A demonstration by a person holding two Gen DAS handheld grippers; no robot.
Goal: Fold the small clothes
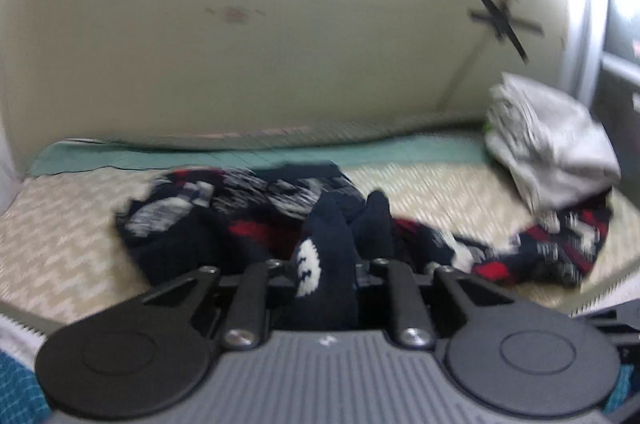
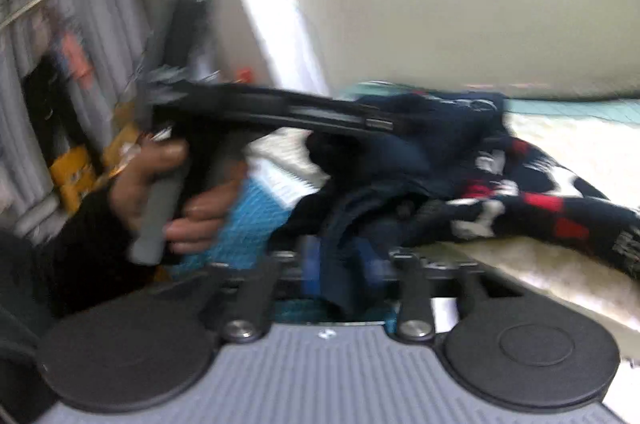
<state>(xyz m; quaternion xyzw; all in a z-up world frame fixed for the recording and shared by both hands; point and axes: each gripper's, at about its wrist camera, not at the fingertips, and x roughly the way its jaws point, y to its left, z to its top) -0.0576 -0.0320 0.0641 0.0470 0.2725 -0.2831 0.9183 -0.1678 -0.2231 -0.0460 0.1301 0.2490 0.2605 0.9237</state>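
Observation:
A navy knit garment with red and white patterns [image 1: 240, 207] lies crumpled on the bed. One navy part of it with a white patch [image 1: 308, 264] rises between the jaws of my left gripper [image 1: 344, 252], which is shut on it. The right wrist view shows that left gripper [image 2: 396, 125] from the side, held by a person's hand [image 2: 160, 183] and reaching into the same garment [image 2: 540, 199]. My right gripper [image 2: 339, 264] has its blue fingers [image 2: 310, 264] standing apart, with a dark navy fold of cloth [image 2: 348, 224] hanging loosely between them. Both views are blurred.
A stack of folded grey clothes [image 1: 552, 151] sits at the bed's far right, over more patterned knit [image 1: 560, 244]. The cream zigzag bed cover [image 1: 60, 236] meets a teal sheet [image 1: 400, 151] along the wall [image 1: 240, 23]. A light blue cloth [image 2: 256, 216] lies near the hand.

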